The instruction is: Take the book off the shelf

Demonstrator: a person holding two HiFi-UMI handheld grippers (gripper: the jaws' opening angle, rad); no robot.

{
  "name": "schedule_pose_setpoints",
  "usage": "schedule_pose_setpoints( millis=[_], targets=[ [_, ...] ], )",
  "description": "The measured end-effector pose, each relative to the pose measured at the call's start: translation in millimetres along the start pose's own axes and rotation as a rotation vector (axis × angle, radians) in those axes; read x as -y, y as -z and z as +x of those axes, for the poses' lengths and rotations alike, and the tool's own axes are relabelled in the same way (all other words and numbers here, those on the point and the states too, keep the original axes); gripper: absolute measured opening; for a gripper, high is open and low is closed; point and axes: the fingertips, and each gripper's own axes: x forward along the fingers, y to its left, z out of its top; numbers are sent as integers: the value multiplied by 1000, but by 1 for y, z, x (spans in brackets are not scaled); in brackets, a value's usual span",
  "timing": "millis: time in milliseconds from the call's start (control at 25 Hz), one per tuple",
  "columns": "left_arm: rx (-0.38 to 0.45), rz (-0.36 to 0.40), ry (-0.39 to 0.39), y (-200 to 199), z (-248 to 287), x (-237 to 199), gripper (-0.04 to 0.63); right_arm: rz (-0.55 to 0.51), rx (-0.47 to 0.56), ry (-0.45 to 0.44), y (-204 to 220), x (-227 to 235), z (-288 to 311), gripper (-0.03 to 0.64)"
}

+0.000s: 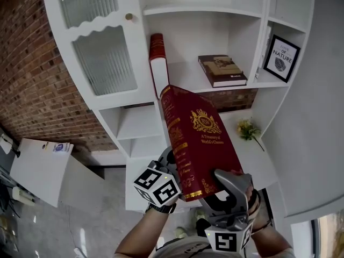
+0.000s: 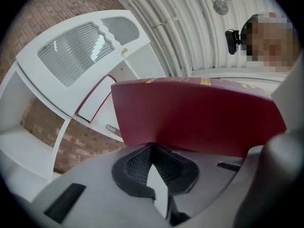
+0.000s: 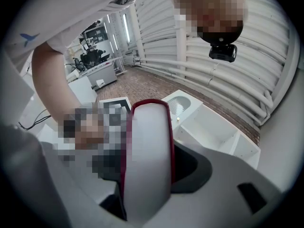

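though the head view hides the tips of the left claw (image 1: 169, 163) behind the spine of the red book (image 1: 199, 138), and the book's near corner behind the right claw (image 1: 226, 190), the gripper views settle both. the right claw is clamped wide across the book's thickness at the page edge, while the left claw is nearly closed on nothing, a cover lying across its tips. the book is clear of the shelf (image 1: 177, 9), held just in front of it, with its long axis near to far, spine left, crested cover up.
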Motion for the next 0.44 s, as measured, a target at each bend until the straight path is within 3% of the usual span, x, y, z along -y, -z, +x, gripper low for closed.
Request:
schedule_pose_setpoints(
  millis=[440],
  targets=[
    [3,3,-12,1,-3,2,11,5,30,7,-2,-1,-6,261]
  ],
)
